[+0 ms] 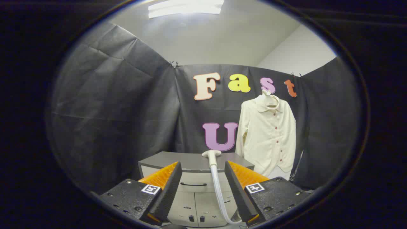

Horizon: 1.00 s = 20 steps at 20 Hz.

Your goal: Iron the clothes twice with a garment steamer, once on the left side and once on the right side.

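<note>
Jaws stand wide apart on my gripper (203, 184), with nothing held between the fingers (167, 187); each finger carries a small square marker on its base.

Just ahead of them, seen through the gap, I have a grey cabinet (190, 160) with a dark flat top, a drawer with a dark handle (193, 184) below it, and two doors lower down. Standing at the top's front edge, nearer my right finger than my left, is the garment steamer head (211, 155), pale, its wide nozzle uppermost. Its translucent hose (218, 194) drops from the head down the cabinet front, passes close beside my right finger and curves away under it. I cannot tell whether hose and finger touch.

Beyond the cabinet and off to the right of my fingers, a cream long-sleeved shirt (267, 135) hangs on a hanger against the black cloth wall (120, 105). It has a collar and a row of dark buttons down the front, and its hem falls below the level of the cabinet top. Shirt and steamer head are well apart.

Above the cloth I see a white ceiling with a bright light panel (186, 7).
</note>
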Each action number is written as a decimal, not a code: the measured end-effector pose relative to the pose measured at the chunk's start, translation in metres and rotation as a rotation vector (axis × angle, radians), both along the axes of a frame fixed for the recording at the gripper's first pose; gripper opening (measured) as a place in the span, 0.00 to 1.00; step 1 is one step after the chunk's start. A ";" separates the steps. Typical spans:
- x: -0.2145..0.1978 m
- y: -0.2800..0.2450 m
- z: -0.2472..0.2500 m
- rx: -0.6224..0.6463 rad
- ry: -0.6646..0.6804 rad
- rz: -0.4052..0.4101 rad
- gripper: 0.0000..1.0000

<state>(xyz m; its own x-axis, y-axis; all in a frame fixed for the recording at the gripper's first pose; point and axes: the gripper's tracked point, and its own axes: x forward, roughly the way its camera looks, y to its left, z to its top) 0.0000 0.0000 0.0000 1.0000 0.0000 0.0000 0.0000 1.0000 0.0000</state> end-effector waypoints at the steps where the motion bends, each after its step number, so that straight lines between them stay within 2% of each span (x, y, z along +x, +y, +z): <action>1: 0.002 0.002 -0.001 -0.009 -0.002 0.000 0.82; 20: 0.024 0.003 -0.020 -0.052 0.022 -0.014 0.82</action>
